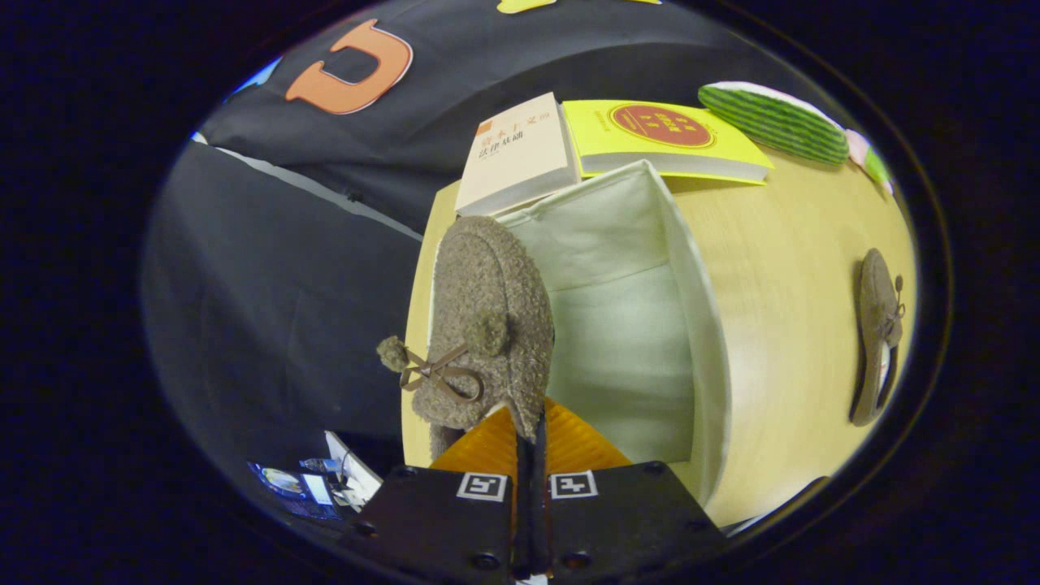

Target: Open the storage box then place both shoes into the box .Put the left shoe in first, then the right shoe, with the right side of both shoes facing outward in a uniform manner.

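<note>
Gripping a fuzzy shoe (487,325), claw (528,435) above white box (691,309) on wooden table (796,325).

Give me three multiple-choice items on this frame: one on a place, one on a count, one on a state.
1. Where does the second shoe lie?
A. on the table, apart from the box
B. inside the box
C. on the yellow book

2. How many books lie beyond the storage box?
A. none
B. two
C. four

3. What is the tool doing?
A. open above the table
B. shut on the fuzzy shoe
C. shut on a book

Key:
1 A, it rests on the bare wooden table, well off the box's wall.
2 B, a pale book and a yellow book lie side by side.
3 B, both fingers pinch the heel edge of the fuzzy shoe over the open box.
</note>
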Demonstrator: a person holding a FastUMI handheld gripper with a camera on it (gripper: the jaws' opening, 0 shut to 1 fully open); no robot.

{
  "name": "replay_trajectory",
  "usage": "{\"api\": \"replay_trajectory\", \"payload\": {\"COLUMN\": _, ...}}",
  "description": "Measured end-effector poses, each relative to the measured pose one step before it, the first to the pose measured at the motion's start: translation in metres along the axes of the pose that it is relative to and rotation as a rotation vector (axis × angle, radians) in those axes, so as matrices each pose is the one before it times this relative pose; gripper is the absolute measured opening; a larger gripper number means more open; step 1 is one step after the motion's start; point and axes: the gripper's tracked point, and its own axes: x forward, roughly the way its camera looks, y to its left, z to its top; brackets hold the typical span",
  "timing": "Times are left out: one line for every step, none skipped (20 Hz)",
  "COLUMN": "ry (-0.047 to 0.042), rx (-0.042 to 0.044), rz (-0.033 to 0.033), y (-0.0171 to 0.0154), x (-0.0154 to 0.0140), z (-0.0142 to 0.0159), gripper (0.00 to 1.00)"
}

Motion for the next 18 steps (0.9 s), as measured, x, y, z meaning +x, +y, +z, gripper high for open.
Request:
{"api": "replay_trajectory", "payload": {"ry": -0.00112, "rx": -0.00090, "rz": -0.01421, "y": -0.00130, "x": 0.00177, "z": -0.00248, "gripper": 0.06}}
{"api": "replay_trajectory", "payload": {"ry": 0.00508, "rx": -0.00094, "rz": -0.01743, "y": -0.00328, "x": 0.00493, "z": -0.00203, "gripper": 0.06}}
{"api": "replay_trajectory", "payload": {"ry": 0.01020, "rx": 0.00436, "rz": 0.00058, "y": -0.00086, "x": 0.00381, "z": -0.00142, "gripper": 0.07}}
{"api": "replay_trajectory", "payload": {"ry": 0.01301, "rx": 0.01065, "rz": 0.04619, "y": 0.00644, "x": 0.00106, "z": -0.00156, "gripper": 0.08}}
{"api": "replay_trajectory", "payload": {"ry": 0.00722, "rx": 0.01971, "rz": 0.04707, "y": 0.00787, "x": -0.00055, "z": -0.00165, "gripper": 0.15}}
{"api": "replay_trajectory", "payload": {"ry": -0.00549, "rx": 0.01087, "rz": 0.02031, "y": -0.00037, "x": -0.00464, "z": 0.00341, "gripper": 0.29}}
{"api": "replay_trajectory", "payload": {"ry": -0.01637, "rx": -0.00532, "rz": -0.00739, "y": -0.00451, "x": -0.01065, "z": 0.00667, "gripper": 0.44}}
{"api": "replay_trajectory", "payload": {"ry": -0.02236, "rx": -0.02442, "rz": -0.01875, "y": -0.00392, "x": 0.00043, "z": 0.00247, "gripper": 0.59}}
{"api": "replay_trajectory", "payload": {"ry": -0.00772, "rx": -0.02495, "rz": -0.02067, "y": -0.00524, "x": -0.01503, "z": 0.00182, "gripper": 0.74}}
{"api": "replay_trajectory", "payload": {"ry": -0.00342, "rx": -0.01557, "rz": -0.00089, "y": -0.00238, "x": -0.00477, "z": -0.00025, "gripper": 0.88}}
{"api": "replay_trajectory", "payload": {"ry": 0.00323, "rx": -0.00295, "rz": -0.00236, "y": -0.00217, "x": -0.01775, "z": -0.00040, "gripper": 1.00}}
{"api": "replay_trajectory", "payload": {"ry": 0.00617, "rx": 0.00681, "rz": 0.01538, "y": 0.00018, "x": -0.00728, "z": -0.00096, "gripper": 1.00}}
{"api": "replay_trajectory", "payload": {"ry": 0.00443, "rx": 0.00285, "rz": 0.01925, "y": 0.00174, "x": -0.01253, "z": -0.00138, "gripper": 1.00}}
{"api": "replay_trajectory", "payload": {"ry": -0.00219, "rx": -0.00036, "rz": 0.00759, "y": -0.00304, "x": -0.01283, "z": 0.00063, "gripper": 1.00}}
{"api": "replay_trajectory", "payload": {"ry": -0.00930, "rx": -0.01615, "rz": -0.01042, "y": -0.00575, "x": -0.01155, "z": 0.00172, "gripper": 1.00}}
{"api": "replay_trajectory", "payload": {"ry": -0.01117, "rx": -0.02547, "rz": -0.02698, "y": -0.01044, "x": -0.01200, "z": 0.00141, "gripper": 1.00}}
{"api": "replay_trajectory", "payload": {"ry": -0.01708, "rx": -0.02623, "rz": -0.03741, "y": -0.01431, "x": -0.01207, "z": 0.00212, "gripper": 1.00}}
{"api": "replay_trajectory", "payload": {"ry": -0.03124, "rx": -0.02247, "rz": -0.02962, "y": -0.01209, "x": -0.01254, "z": 0.00474, "gripper": 1.00}}
